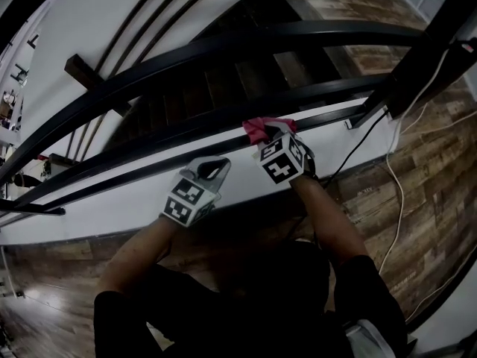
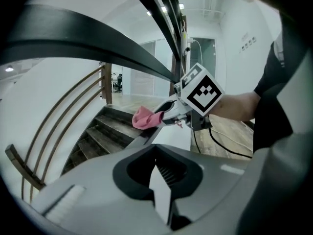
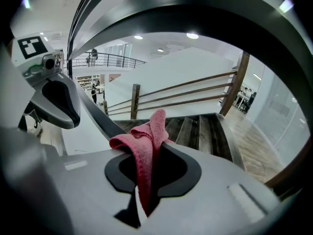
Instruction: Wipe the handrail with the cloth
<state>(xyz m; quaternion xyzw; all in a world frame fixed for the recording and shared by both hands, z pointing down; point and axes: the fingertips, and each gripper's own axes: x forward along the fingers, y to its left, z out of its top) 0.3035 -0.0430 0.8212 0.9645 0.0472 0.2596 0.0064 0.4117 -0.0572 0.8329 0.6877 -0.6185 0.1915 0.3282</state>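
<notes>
- Right gripper [image 1: 264, 134] is clenched on the cloth [image 1: 253, 127]. In the right gripper view the pink fabric is pinched between the jaws, with a folded bunch standing up past the tips.
- Left gripper [image 1: 216, 168] has its jaws closed together with nothing between them. It hangs just beside the right one, a bit lower, and is apart from the cloth.
- The cloth sits at the lower rail [image 1: 328, 116], the thin black bar along the top of the white wall. From the head view it looks to be touching the bar, but I can't confirm how firmly.
- The broad top handrail [image 1: 223, 47] arcs above both grippers, and the cloth is not on it now.
- The stairs [image 1: 223, 88] drop away behind the bars, and a white cable [image 1: 395, 192] trails on the wood floor to my right.
- My read of the step: I'm in the wiping phase with the cloth already in the grip, working a low bar or lining up a stroke. I can't judge how much is done, as no rail shows any wiped mark.
- Next move: I stay clenched and drag the bunched end along the bar, following its curve with steady pressure.
- The loose fold could slip off the narrow edge, so I need to angle the tips into the bar.
- The top handrail looks unwiped from here, so I lift up to it after this and keep the left gripper out of the path.
</notes>
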